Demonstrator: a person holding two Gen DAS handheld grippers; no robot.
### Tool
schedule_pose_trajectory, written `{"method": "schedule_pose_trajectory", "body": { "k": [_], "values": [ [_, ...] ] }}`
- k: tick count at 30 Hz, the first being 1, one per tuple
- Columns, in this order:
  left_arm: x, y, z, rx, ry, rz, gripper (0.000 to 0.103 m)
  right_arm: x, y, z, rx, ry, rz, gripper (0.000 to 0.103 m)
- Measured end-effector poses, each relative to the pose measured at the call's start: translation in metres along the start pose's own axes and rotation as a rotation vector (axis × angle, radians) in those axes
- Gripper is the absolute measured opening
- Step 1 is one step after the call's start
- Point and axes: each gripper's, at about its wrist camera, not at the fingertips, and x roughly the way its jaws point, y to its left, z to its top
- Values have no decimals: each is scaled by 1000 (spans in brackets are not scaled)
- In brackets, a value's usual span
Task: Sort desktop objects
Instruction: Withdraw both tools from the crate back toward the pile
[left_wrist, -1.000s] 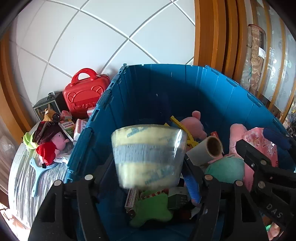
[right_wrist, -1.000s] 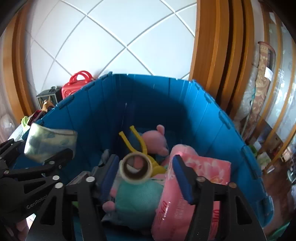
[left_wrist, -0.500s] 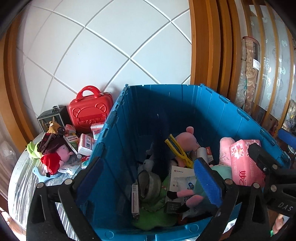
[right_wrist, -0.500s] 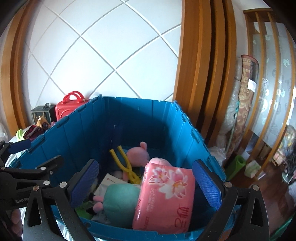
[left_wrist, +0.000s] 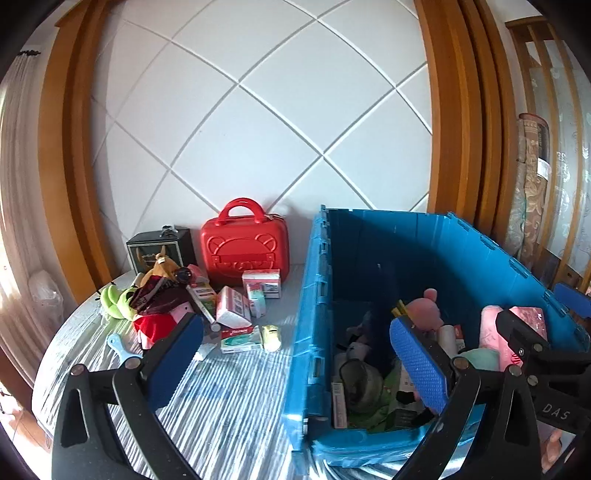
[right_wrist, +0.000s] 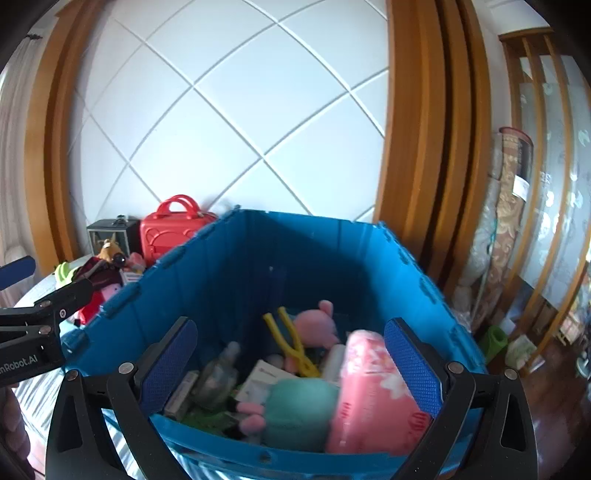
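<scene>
Nearest the cameras, the left gripper (left_wrist: 295, 363) has its jaws spread wide with nothing between them, one blue pad over the striped desk (left_wrist: 236, 410) and the other over the blue bin (left_wrist: 317, 295). The right gripper (right_wrist: 290, 360) stands just as wide and empty, both pads framing the bin's open top. In the bin, close to the near wall, lie a roll of tape (left_wrist: 360, 380) in clear wrap, a green soft toy (left_wrist: 376, 406), a mint-green plush (right_wrist: 301, 410) and a pink pack of tissues (right_wrist: 373, 391) — the pack leans against the right wall. Further in sit yellow tongs (right_wrist: 291, 339) and a pink plush pig (right_wrist: 317, 325), with a small white roll (left_wrist: 447, 336) just beside them. Out on the desk, left of the bin, a loose heap is unsorted: a pale yellow small object (left_wrist: 271, 336), a flat green-and-white box (left_wrist: 242, 338), a red-and-white carton (left_wrist: 232, 308), a light blue plastic piece (left_wrist: 118, 345), a doll in red (left_wrist: 159, 317) and a lime-green soft toy (left_wrist: 118, 304). Behind the heap stand a small white box (left_wrist: 263, 282), a brown plush (left_wrist: 162, 264), a dark box (left_wrist: 159, 247) and a red toy case (left_wrist: 243, 245) — the case nearly against the white tiled wall (left_wrist: 258, 122), which is framed by wooden trim (left_wrist: 447, 110).
</scene>
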Motion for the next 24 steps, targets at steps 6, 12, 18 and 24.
{"method": "schedule_pose_trajectory", "body": {
  "k": [6, 12, 18, 24],
  "values": [
    [-1, 73, -2, -56, -20, 42, 103, 3, 60, 13, -36, -16, 45, 103],
    [13, 179, -7, -109, -28, 52, 103, 4, 143, 34, -48, -51, 98, 103],
    [50, 301, -13, -116, 46, 109, 103, 36, 246, 50, -29, -26, 166, 103],
    [98, 391, -25, -115, 144, 152, 103, 95, 319, 45, 36, 101, 216, 103]
  ]
}}
